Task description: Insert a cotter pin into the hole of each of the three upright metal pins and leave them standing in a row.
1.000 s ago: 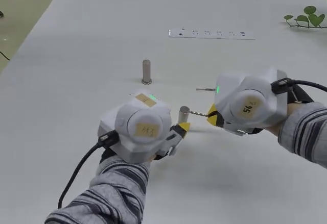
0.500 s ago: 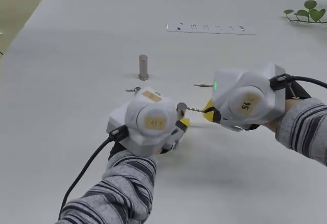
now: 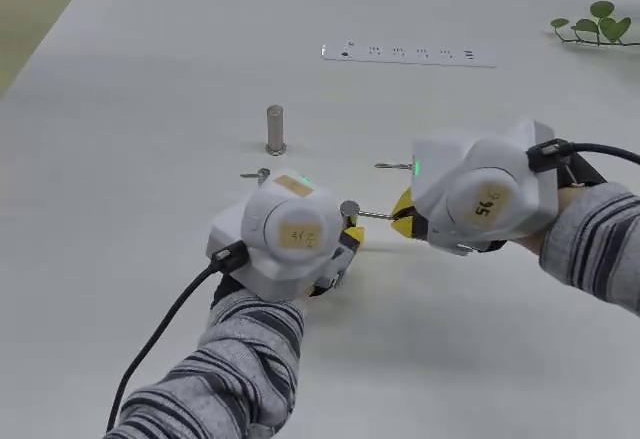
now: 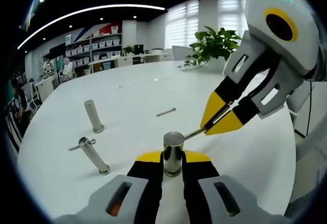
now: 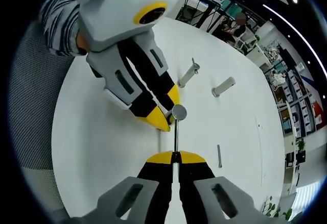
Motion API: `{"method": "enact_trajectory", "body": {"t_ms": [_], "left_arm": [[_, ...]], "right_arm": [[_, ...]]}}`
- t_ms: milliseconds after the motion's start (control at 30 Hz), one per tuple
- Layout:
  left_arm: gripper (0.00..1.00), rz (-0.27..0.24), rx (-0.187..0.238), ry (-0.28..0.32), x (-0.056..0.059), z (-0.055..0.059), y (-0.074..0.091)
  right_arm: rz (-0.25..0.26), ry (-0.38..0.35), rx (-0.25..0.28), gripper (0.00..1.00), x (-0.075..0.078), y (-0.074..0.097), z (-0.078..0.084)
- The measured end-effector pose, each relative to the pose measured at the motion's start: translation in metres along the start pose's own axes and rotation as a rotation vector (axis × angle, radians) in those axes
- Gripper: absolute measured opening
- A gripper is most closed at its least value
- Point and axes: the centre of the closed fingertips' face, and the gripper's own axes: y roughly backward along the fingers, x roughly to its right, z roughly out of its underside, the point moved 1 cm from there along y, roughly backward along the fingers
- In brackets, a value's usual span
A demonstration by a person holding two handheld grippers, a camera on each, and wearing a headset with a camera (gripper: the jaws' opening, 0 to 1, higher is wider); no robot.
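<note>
Surface: white, matt, smooth as I read it. Upright pin: grey metal, satin sides, brighter polished top. Cotter pin: thin bright metal wire. Left hand-held gripper and right hand-held gripper: shells smooth white plastic, low gloss, 1 tan paper label each; jaw tips yellow, links matt black. Sleeve: striped knit cloth.
</note>
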Motion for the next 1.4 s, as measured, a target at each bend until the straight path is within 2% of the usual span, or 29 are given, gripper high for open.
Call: {"method": "enact_trajectory", "body": {"t_ms": [67, 267, 333, 567, 667, 833, 900, 1033, 1233, 1400], "left_arm": [[0.1, -0.002, -0.002, -0.004, 0.0, 0.001, 0.0], [0.1, -0.007, 0.004, 0.004, -0.001, 0.002, -0.001], [0.1, -0.013, 0.003, -0.027, 0.0, 0.002, -0.001], [0.1, -0.041, 0.006, -0.023, 0.0, 0.002, -0.001], [0.1, -0.051, 0.006, -0.021, 0.0, 0.002, -0.001], [0.1, -0.062, 0.007, -0.022, -0.001, 0.002, -0.001], [0.1, -0.065, 0.008, -0.02, 0.0, 0.002, -0.001], [0.1, -0.067, 0.007, -0.032, 0.0, 0.002, -0.001], [0.1, -0.071, 0.008, -0.037, 0.0, 0.002, -0.001], [0.1, -0.075, 0.009, -0.039, 0.0, 0.002, -0.001]], "right_arm": [[-0.004, -0.012, 0.0, 0.0, -0.001, 0.0, -0.001], [-0.019, -0.108, 0.007, 0.0, -0.006, 0.002, -0.002], [-0.016, -0.128, 0.0, 0.0, -0.006, 0.003, -0.002], [0.002, -0.217, -0.029, 0.0, -0.013, 0.002, -0.003], [0.002, -0.317, -0.035, 0.0, -0.016, 0.003, -0.004], [0.001, -0.39, -0.039, 0.0, -0.017, 0.003, -0.005], [-0.012, -0.463, -0.029, 0.0, -0.02, 0.003, -0.008], [0.016, -0.402, -0.055, 0.0, -0.016, 0.003, -0.006], [0.022, -0.37, -0.061, 0.0, -0.017, 0.005, -0.007], [0.059, -0.279, -0.07, 0.0, -0.015, 0.008, -0.011]]}}
